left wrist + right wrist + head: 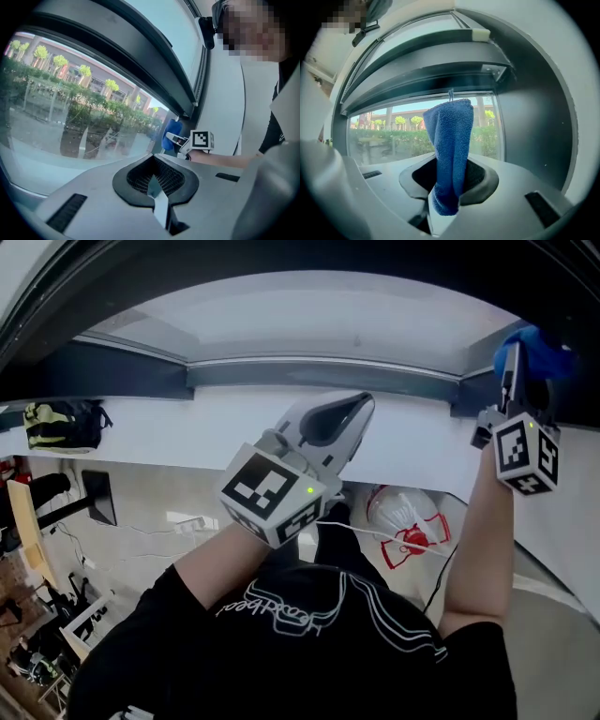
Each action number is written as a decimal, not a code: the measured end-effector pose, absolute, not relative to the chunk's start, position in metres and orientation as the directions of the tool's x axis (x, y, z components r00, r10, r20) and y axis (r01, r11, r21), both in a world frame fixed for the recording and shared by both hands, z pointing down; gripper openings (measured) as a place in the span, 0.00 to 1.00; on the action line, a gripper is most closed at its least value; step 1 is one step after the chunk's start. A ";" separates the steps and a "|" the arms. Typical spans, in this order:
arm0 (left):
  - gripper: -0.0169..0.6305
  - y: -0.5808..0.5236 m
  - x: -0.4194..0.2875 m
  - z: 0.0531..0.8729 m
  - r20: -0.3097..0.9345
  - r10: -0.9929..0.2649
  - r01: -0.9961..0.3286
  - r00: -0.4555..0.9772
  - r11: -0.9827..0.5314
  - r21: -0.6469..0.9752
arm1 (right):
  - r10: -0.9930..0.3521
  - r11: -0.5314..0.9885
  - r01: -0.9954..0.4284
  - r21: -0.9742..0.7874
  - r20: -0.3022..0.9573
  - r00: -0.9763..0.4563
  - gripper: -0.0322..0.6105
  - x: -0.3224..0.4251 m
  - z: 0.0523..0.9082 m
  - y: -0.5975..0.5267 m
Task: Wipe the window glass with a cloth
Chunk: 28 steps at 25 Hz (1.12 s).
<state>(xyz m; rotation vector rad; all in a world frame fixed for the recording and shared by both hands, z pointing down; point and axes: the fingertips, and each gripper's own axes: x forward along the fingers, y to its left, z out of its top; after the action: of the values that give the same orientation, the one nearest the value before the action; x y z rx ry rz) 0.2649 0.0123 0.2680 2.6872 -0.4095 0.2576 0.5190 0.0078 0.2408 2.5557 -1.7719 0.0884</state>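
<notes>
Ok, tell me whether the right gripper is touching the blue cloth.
Touching. The right gripper view shows the right gripper with its jaws closed on the blue cloth, which stands up from between them in front of the window.

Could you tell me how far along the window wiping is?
Done: the blue microfibre cloth is clamped in the right gripper. In hand: it is held beside the window glass, near its right frame; contact is unclear. Remaining: apparently all the wiping, as no wiped streaks show. The left gripper is shut, empty.
</notes>
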 end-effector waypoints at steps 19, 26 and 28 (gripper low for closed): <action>0.03 -0.094 -0.021 0.275 0.276 -0.503 -0.572 0.819 -0.748 0.336 | -0.989 0.102 -0.991 -0.082 0.097 -0.110 0.20 0.136 0.283 -0.136; 0.03 -0.122 -0.110 0.285 0.283 -0.590 -0.654 0.756 -0.675 0.341 | -0.963 0.248 -0.965 -0.085 0.091 -0.255 0.20 0.022 0.288 -0.176; 0.03 -0.129 -0.130 0.289 0.282 -0.607 -0.669 0.743 -0.658 0.346 | -0.953 0.283 -0.955 -0.087 0.089 -0.290 0.20 -0.008 0.292 -0.187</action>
<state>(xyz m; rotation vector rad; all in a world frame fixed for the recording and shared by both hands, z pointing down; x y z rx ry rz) -0.1296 -0.1286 0.2886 2.5130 -0.9730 0.1962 -0.0080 -0.1872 0.2918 1.8600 -2.5003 0.1923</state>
